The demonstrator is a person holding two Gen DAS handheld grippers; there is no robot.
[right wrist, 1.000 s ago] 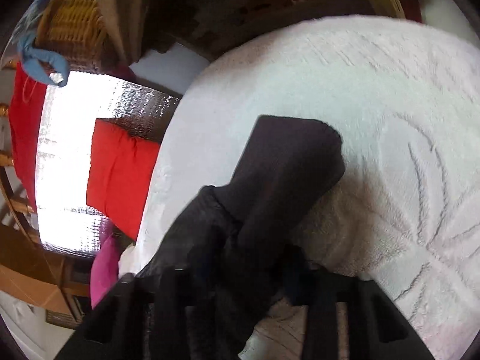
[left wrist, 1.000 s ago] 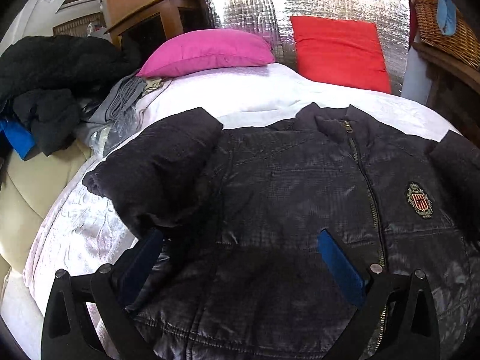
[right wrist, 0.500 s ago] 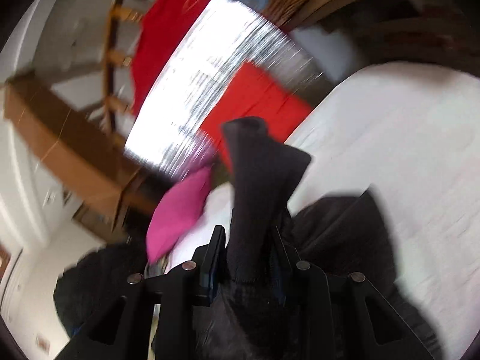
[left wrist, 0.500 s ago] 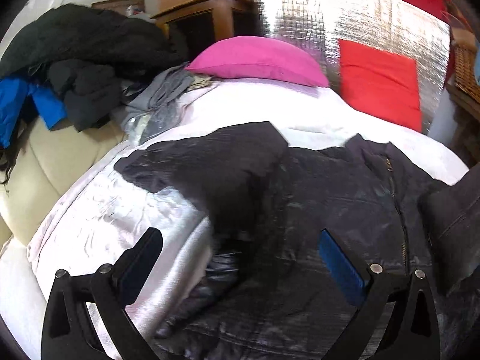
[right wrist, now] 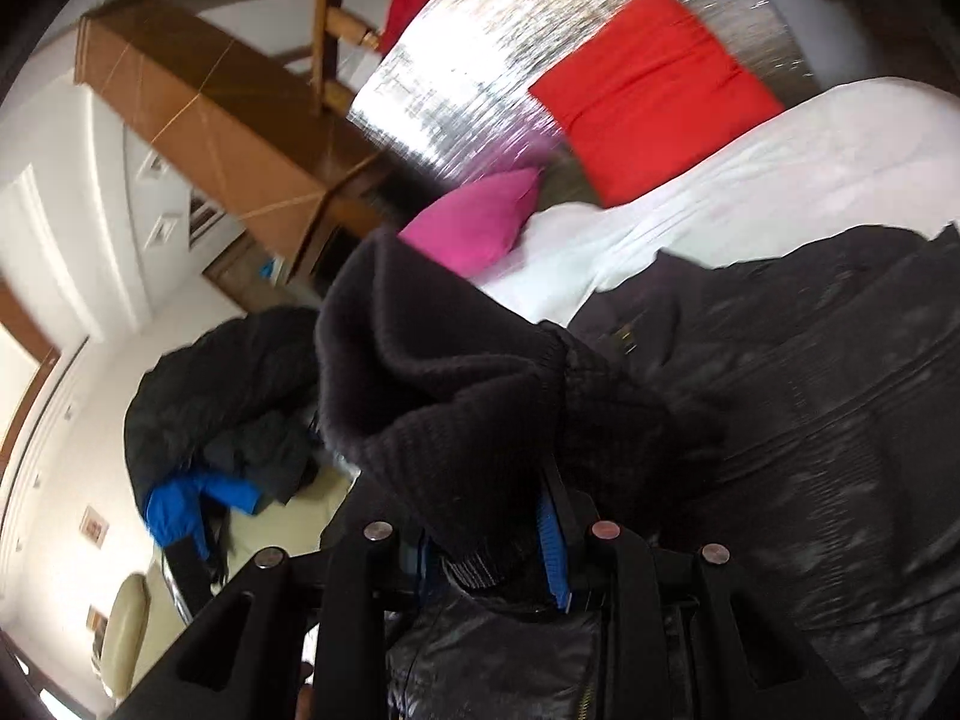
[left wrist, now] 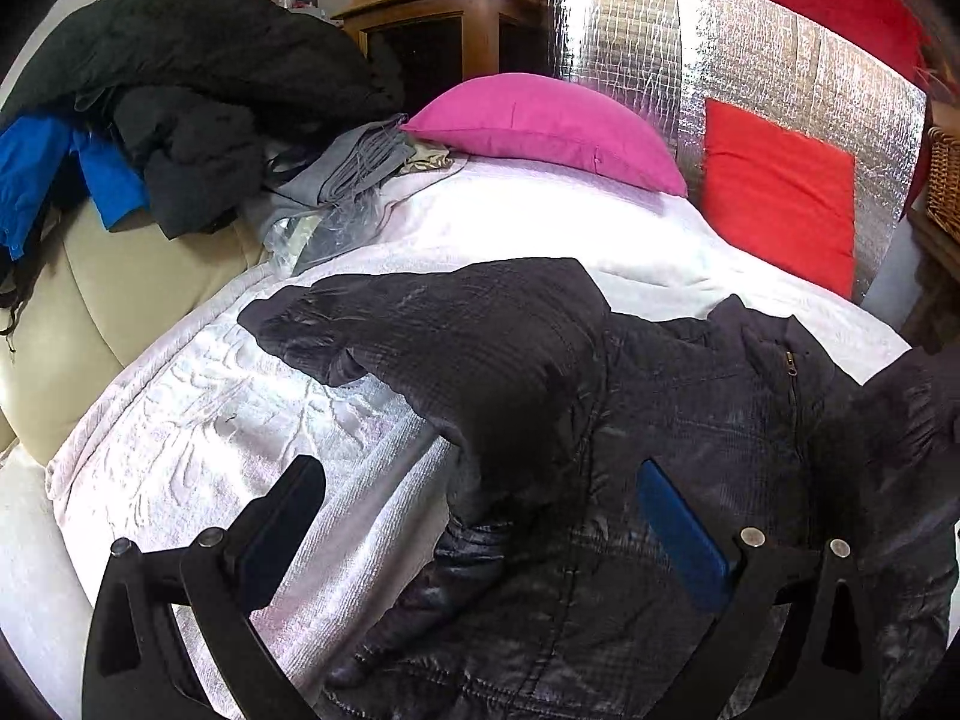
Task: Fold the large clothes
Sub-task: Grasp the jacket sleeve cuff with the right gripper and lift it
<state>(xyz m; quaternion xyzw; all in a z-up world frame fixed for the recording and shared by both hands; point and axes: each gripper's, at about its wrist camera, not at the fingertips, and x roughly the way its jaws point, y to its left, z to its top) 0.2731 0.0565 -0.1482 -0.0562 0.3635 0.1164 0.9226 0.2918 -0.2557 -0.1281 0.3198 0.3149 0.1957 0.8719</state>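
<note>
Here, I've got the jacket sleeve clamped in my right hand-held gripper while the left one stands open over the bed.

The black jacket (left wrist: 690, 420) lies front-up on the white blanket (left wrist: 240, 420) of the bed, its zip running down the middle. One sleeve (left wrist: 456, 336) lies folded across toward the blanket's bare side. My left hand-held gripper (left wrist: 480, 516) hovers above the jacket's lower edge, jaws wide apart, nothing between them. My right hand-held gripper (right wrist: 486, 546) is closed on the other sleeve's knitted cuff (right wrist: 432, 384), which stands up lifted above the jacket body. A pink pillow (left wrist: 540, 120) and a red pillow (left wrist: 780, 192) sit at the bed's far end; a heap of dark clothes (left wrist: 198, 78) lies beside the bed.
</note>
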